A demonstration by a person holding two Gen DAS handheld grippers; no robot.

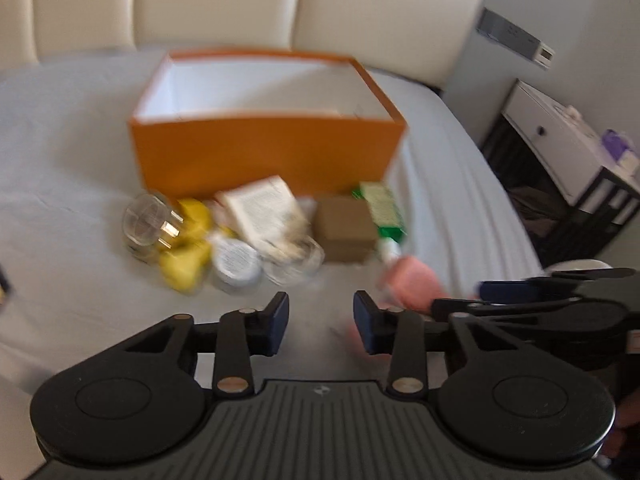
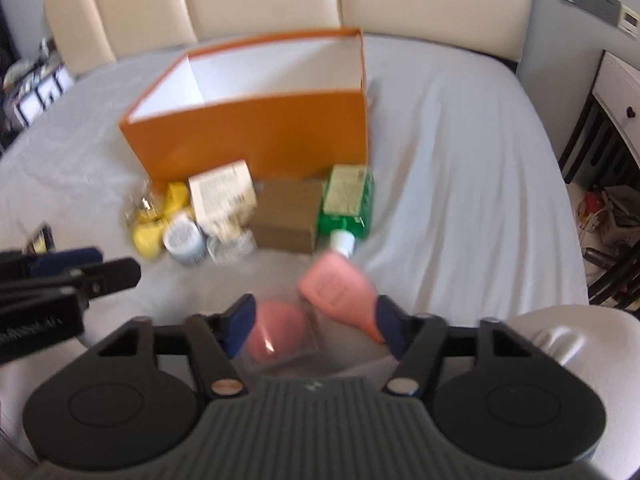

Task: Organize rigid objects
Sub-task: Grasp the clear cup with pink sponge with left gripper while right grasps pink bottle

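An open orange box (image 1: 264, 152) with a white inside stands on the bed; it also shows in the right wrist view (image 2: 256, 136). A cluster lies in front of it: a brown cardboard box (image 1: 346, 228), a white labelled carton (image 1: 262, 208), a green bottle (image 2: 348, 204), yellow items (image 1: 186, 248), a round tin (image 1: 236, 266), a glass jar (image 1: 146, 220). My left gripper (image 1: 320, 326) is open and empty, short of the cluster. My right gripper (image 2: 316, 324) is open around a pink bottle (image 2: 340, 288) and a pink round item (image 2: 276, 334); contact is unclear in the blur.
The bed has a pale grey sheet (image 2: 460, 160) and a cream padded headboard (image 1: 224, 4). A white cabinet on a black frame (image 1: 560, 152) stands to the right of the bed. A white rounded object (image 2: 560, 340) sits at the right wrist view's lower right.
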